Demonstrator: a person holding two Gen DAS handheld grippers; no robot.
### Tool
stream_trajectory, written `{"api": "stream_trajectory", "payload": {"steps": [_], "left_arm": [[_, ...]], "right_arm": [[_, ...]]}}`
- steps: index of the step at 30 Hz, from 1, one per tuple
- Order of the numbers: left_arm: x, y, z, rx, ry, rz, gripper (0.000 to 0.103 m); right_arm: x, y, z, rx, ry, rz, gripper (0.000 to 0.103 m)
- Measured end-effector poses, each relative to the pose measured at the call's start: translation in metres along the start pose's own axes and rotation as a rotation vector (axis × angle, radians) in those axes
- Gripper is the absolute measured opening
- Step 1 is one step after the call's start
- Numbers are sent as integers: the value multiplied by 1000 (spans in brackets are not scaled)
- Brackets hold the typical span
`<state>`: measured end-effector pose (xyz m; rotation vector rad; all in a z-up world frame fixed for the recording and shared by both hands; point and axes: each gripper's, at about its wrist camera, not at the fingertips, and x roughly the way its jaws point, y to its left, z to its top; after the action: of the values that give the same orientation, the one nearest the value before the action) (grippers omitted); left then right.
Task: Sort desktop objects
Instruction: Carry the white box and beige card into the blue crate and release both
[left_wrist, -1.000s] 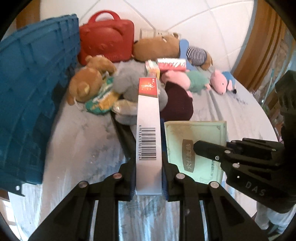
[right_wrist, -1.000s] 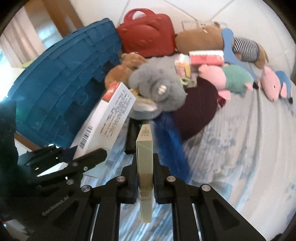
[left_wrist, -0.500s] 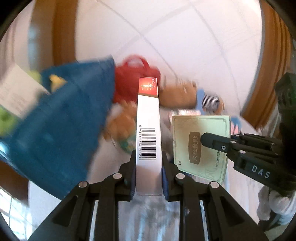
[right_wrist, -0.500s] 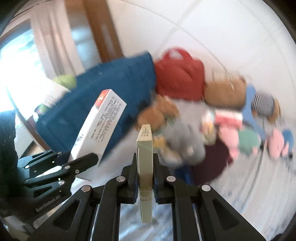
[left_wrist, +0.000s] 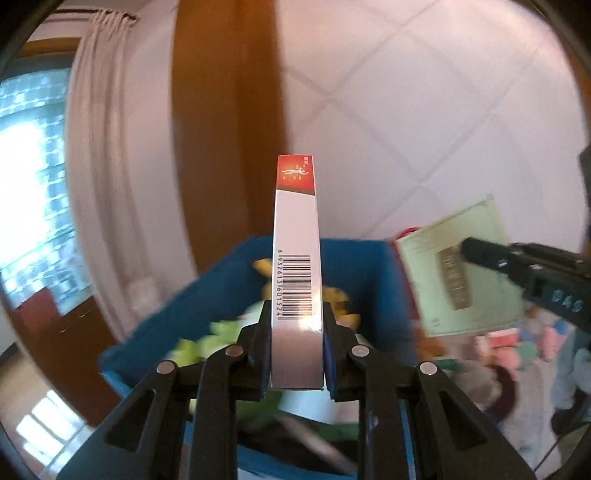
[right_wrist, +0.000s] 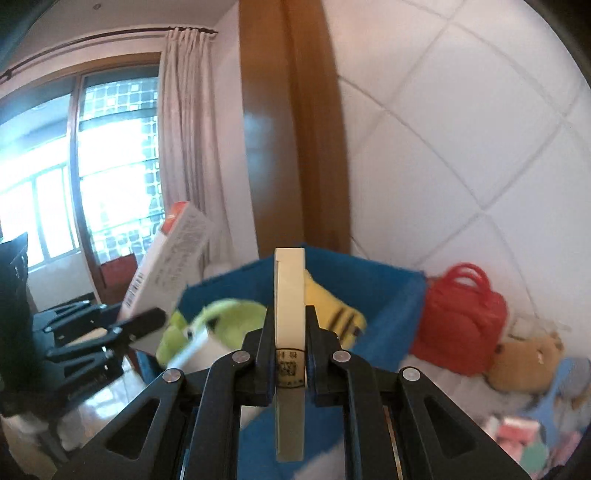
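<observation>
My left gripper (left_wrist: 295, 332) is shut on a tall white box with a red top and a barcode (left_wrist: 295, 251), held upright above the blue crate (left_wrist: 369, 280). My right gripper (right_wrist: 290, 332) is shut on a thin pale green box (right_wrist: 290, 295), seen edge-on, also raised over the blue crate (right_wrist: 388, 295). In the left wrist view the pale green box (left_wrist: 461, 269) shows its flat face at the right, with the right gripper's fingers (left_wrist: 491, 254) clamped on it. The white box (right_wrist: 166, 266) appears at the left in the right wrist view.
Inside the crate lie a green plush (right_wrist: 214, 321) and a yellow striped plush (right_wrist: 332, 310). A red bag (right_wrist: 461, 325) and a brown teddy (right_wrist: 528, 362) sit on the table right of the crate. A wooden pillar, curtain and window stand behind.
Both grippers have risen and swung left from the toy pile on the table to above the blue crate, each still holding its box. The crate's inside now shows.
</observation>
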<state>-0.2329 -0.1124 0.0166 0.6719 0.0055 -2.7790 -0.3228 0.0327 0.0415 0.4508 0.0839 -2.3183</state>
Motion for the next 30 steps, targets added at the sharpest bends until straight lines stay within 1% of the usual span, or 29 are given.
{"api": "stream_trajectory", "payload": {"steps": [4, 5, 7, 8, 9, 10, 11, 12, 13, 15, 17, 19, 24, 27, 30], "left_arm": [[45, 48, 4, -17, 80, 64, 22], [56, 60, 5, -22, 100, 81, 22], [74, 72, -1, -33, 138, 86, 23], [79, 75, -4, -36, 149, 86, 25], [84, 78, -8, -40, 160, 85, 36], [90, 80, -11, -43, 168, 80, 56], [93, 80, -13, -44, 166, 77, 64], [93, 82, -15, -43, 160, 79, 70], [92, 82, -17, -45, 157, 76, 73], [91, 85, -20, -55, 158, 73, 73], [90, 87, -21, -65, 155, 73, 73], [80, 87, -22, -73, 143, 76, 73], [54, 89, -20, -92, 106, 72, 73], [34, 86, -20, -103, 68, 63, 73], [11, 79, -19, -99, 22, 60, 73]], "right_arm": [[68, 15, 5, 0, 70, -7, 12], [87, 17, 0, 5, 109, -13, 12], [112, 18, -10, 18, 166, -19, 12], [122, 18, -15, 24, 193, -25, 13], [132, 18, -21, 28, 221, -34, 16], [140, 18, -27, 36, 244, -40, 22], [145, 17, -31, 44, 257, -46, 28], [148, 16, -35, 50, 268, -52, 44], [150, 15, -37, 56, 275, -60, 66], [148, 9, -40, 62, 277, -85, 84], [144, 3, -44, 71, 266, -102, 90], [135, 2, -43, 82, 243, -105, 103], [94, 12, -40, 76, 166, -105, 103], [65, 14, -43, 71, 120, -123, 103], [30, 8, -51, 100, 48, -142, 103]]}}
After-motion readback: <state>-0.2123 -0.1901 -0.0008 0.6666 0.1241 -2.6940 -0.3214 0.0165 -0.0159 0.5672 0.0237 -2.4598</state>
